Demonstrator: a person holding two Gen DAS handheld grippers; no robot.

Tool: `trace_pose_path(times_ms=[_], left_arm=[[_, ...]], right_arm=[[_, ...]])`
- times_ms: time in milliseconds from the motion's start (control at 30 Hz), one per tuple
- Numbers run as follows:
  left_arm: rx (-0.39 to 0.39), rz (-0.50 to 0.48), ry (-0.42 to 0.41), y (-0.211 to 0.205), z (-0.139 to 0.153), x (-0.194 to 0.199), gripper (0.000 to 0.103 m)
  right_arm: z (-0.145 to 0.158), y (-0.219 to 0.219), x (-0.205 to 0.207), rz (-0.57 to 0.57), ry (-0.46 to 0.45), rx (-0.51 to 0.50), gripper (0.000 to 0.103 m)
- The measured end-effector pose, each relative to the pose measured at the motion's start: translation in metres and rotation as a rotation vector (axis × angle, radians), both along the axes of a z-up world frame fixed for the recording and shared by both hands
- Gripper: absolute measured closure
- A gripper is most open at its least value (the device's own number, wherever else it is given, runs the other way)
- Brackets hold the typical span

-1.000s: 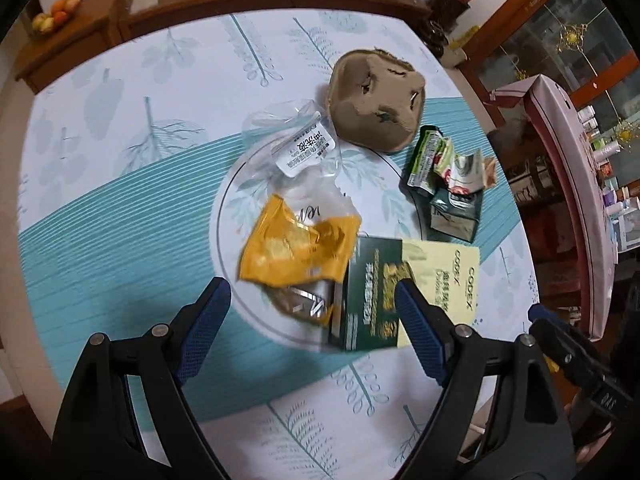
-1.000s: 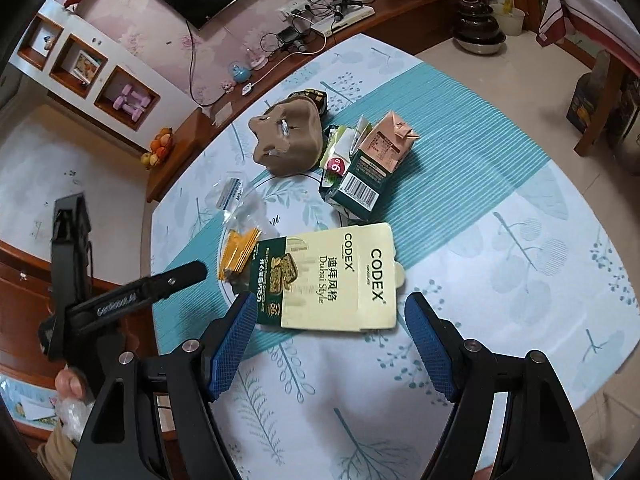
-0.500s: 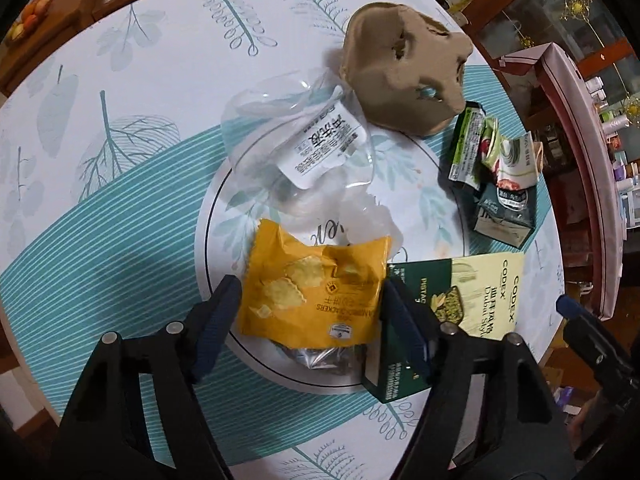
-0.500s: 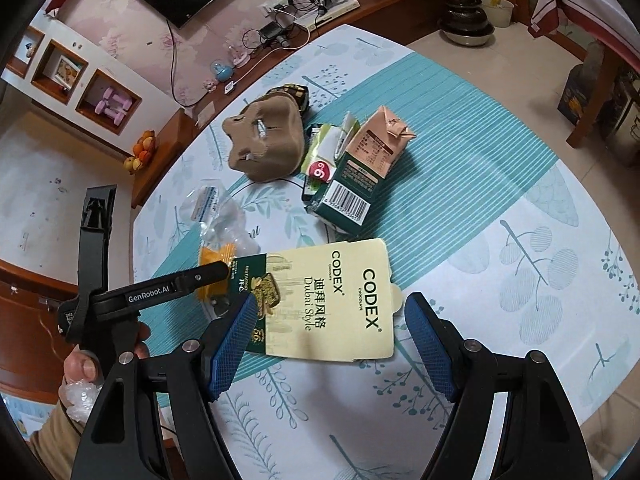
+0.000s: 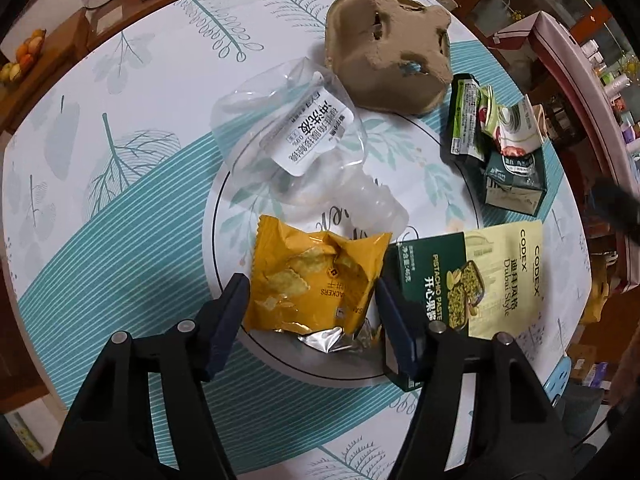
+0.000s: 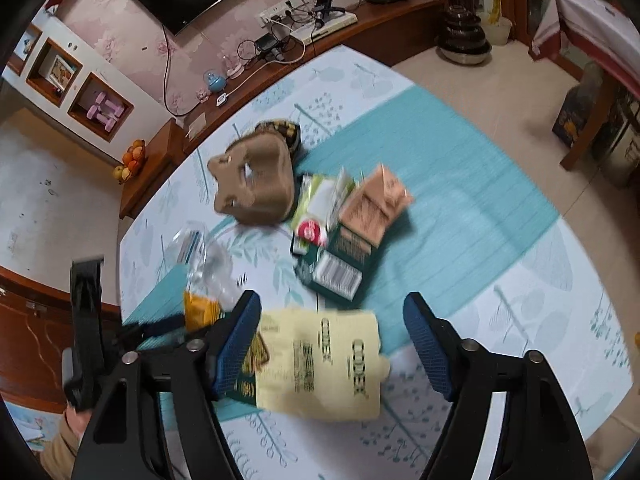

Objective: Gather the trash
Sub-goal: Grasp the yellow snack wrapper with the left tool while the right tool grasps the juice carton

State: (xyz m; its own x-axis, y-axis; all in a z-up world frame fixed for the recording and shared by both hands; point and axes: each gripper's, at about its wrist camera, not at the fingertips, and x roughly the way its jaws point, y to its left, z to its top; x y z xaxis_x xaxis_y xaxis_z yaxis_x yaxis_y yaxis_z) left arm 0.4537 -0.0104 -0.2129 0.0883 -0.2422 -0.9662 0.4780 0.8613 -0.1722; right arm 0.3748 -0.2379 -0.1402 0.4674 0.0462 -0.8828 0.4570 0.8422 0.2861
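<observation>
A yellow cracker wrapper (image 5: 316, 284) lies on the round printed ring of the tablecloth. My left gripper (image 5: 310, 284) points down over it with one finger at each side edge. Its jaws are closing; the wrapper is between them and looks unsqueezed. Just right of it lies a green-and-cream CODEX pack (image 5: 468, 276). In the blurred right wrist view this pack (image 6: 320, 360) lies below and between the blue fingers of my right gripper (image 6: 332, 300). Those jaws are closing too, and the pads stand clear of the pack.
A clear plastic bag with a white label (image 5: 296, 136), a brown pulp egg carton (image 5: 388, 48) and crushed green drink cartons (image 5: 496, 140) lie farther back on the leaf-patterned table (image 5: 120, 160). A wooden sideboard with fruit (image 6: 132, 160) runs behind it.
The left gripper has sunk onto the yellow wrapper and its jaws have narrowed around it. The right gripper has shifted, so the CODEX pack sits lower between its fingers, and its view is now blurred.
</observation>
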Motion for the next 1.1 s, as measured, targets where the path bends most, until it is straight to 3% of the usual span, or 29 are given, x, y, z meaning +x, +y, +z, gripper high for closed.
trace_pose_path(times_ms=[167, 233, 333, 567, 733, 833, 900, 933, 1100], left_arm=[[-0.011, 0.023, 0.007, 0.001, -0.002, -0.001, 0.044], [-0.012, 0.027, 0.006, 0.009, 0.0, 0.0, 0.057], [-0.009, 0.029, 0.003, 0.011, -0.001, 0.0, 0.065], [-0.033, 0.048, 0.031, 0.023, -0.001, 0.005, 0.066], [-0.024, 0.032, 0.037, 0.027, -0.004, 0.002, 0.066], [-0.002, 0.017, 0.014, 0.027, -0.004, -0.005, 0.078], [0.0, 0.014, 0.012, 0.026, -0.003, -0.01, 0.096], [-0.002, 0.015, 0.019, 0.027, -0.004, -0.01, 0.096], [-0.006, 0.018, -0.009, 0.032, 0.001, -0.016, 0.103]], right_arm=[[0.018, 0.002, 0.032, 0.049, -0.018, -0.088, 0.038], [0.021, 0.002, 0.046, 0.064, -0.018, -0.115, 0.04], [0.017, 0.0, 0.067, 0.077, 0.005, -0.146, 0.044], [-0.02, -0.009, 0.094, 0.085, 0.125, -0.2, 0.055], [-0.039, -0.004, 0.088, 0.112, 0.165, -0.235, 0.073], [-0.042, -0.003, 0.081, 0.116, 0.154, -0.239, 0.079], [-0.042, -0.004, 0.075, 0.108, 0.154, -0.238, 0.086], [-0.043, -0.007, 0.07, 0.102, 0.158, -0.229, 0.092], [-0.036, -0.013, 0.042, 0.06, 0.154, -0.193, 0.093]])
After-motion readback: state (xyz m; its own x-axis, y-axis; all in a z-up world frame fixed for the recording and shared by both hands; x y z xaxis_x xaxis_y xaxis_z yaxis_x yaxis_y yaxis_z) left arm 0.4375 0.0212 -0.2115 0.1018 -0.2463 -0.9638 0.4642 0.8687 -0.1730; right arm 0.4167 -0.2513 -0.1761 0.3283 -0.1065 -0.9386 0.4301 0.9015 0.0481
